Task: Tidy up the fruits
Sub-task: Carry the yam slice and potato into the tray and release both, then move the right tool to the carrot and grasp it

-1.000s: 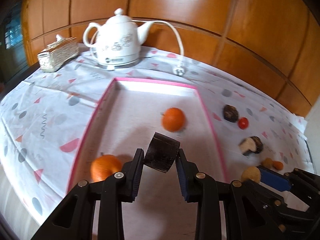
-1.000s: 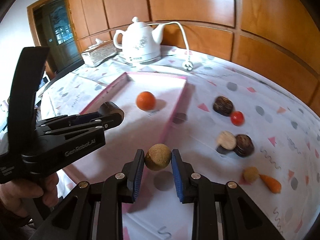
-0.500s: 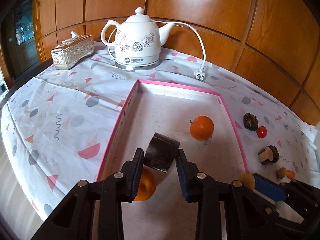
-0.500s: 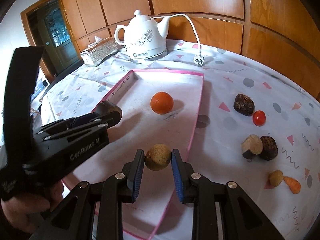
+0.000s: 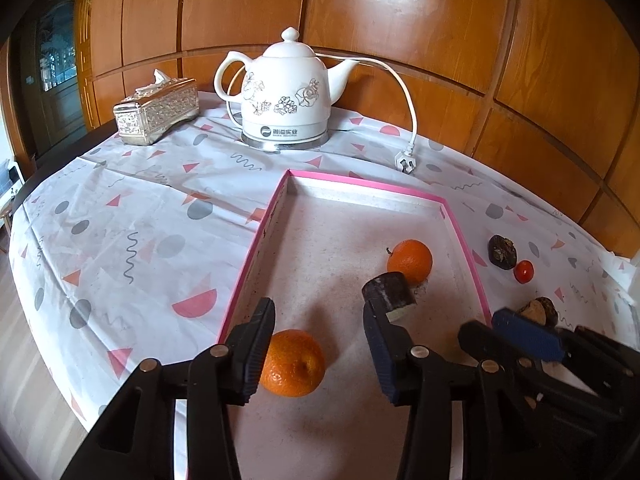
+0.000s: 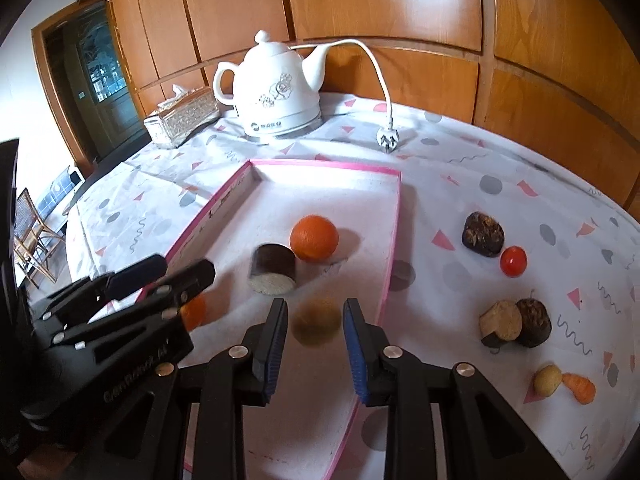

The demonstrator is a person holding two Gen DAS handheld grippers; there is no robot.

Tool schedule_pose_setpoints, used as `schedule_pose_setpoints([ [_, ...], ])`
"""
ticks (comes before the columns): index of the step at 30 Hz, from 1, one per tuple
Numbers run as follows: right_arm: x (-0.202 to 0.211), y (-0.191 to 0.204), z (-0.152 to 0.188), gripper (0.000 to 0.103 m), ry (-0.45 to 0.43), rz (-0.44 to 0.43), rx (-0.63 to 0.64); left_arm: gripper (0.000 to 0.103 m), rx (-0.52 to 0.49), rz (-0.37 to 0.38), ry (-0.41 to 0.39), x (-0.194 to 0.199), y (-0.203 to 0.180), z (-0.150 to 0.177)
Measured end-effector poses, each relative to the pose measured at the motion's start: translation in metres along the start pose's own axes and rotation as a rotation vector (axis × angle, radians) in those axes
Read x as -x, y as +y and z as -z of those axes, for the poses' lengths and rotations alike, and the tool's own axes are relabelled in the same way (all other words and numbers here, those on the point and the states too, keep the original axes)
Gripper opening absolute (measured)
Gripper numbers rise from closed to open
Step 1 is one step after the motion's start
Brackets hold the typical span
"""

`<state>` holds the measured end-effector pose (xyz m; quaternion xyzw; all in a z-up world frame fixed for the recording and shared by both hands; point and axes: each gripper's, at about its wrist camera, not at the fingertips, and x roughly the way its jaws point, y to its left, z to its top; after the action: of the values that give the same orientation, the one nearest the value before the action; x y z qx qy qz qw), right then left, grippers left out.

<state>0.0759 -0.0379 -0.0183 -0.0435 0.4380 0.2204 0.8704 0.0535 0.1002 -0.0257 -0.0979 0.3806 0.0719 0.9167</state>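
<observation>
A pink-rimmed tray (image 5: 256,256) (image 6: 394,232) holds two oranges (image 5: 410,261) (image 5: 292,362) and a dark cut fruit piece (image 5: 390,295) (image 6: 273,268) lying beside the far orange (image 6: 314,237). My left gripper (image 5: 320,340) is open above the tray, over the near orange; the dark piece lies by its right finger. My right gripper (image 6: 315,328) is open; a blurred brown round fruit (image 6: 317,321) sits free between its fingers over the tray's right side.
Right of the tray on the patterned cloth lie a dark fruit (image 6: 482,233), a red tomato (image 6: 513,261), a cut brown pair (image 6: 516,323), a small yellow ball (image 6: 547,380) and an orange piece (image 6: 580,388). A white kettle (image 5: 286,96), its plug (image 5: 405,164) and a tissue box (image 5: 158,110) stand behind.
Both grippers have opened. The dark piece left my left gripper and now lies in the tray by the far orange. The brown fruit is loose between my right fingers.
</observation>
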Motion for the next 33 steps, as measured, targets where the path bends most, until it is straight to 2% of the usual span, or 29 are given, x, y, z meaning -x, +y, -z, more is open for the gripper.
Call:
schedule_pose_setpoints([
  [4,0.002,0.000,-0.001,0.037,-0.012,0.016,-0.005,0.047,0.003,0.008,0.001,0.003,0.001,0.002],
  [10,0.012,-0.009,0.008,0.039,-0.022,0.043,-0.045,0.049,-0.001,0.029,0.001,0.009,-0.003,0.007],
  [13,0.021,-0.021,0.017,0.046,-0.034,0.065,-0.085,0.053,-0.020,0.039,-0.006,0.012,-0.009,0.009],
  [22,0.043,-0.077,0.042,0.046,-0.048,0.146,-0.233,0.054,-0.081,0.083,0.012,0.015,-0.032,0.018],
  [33,0.061,-0.147,0.090,0.046,-0.011,0.261,-0.391,0.054,-0.161,0.169,0.027,0.019,-0.062,0.025],
])
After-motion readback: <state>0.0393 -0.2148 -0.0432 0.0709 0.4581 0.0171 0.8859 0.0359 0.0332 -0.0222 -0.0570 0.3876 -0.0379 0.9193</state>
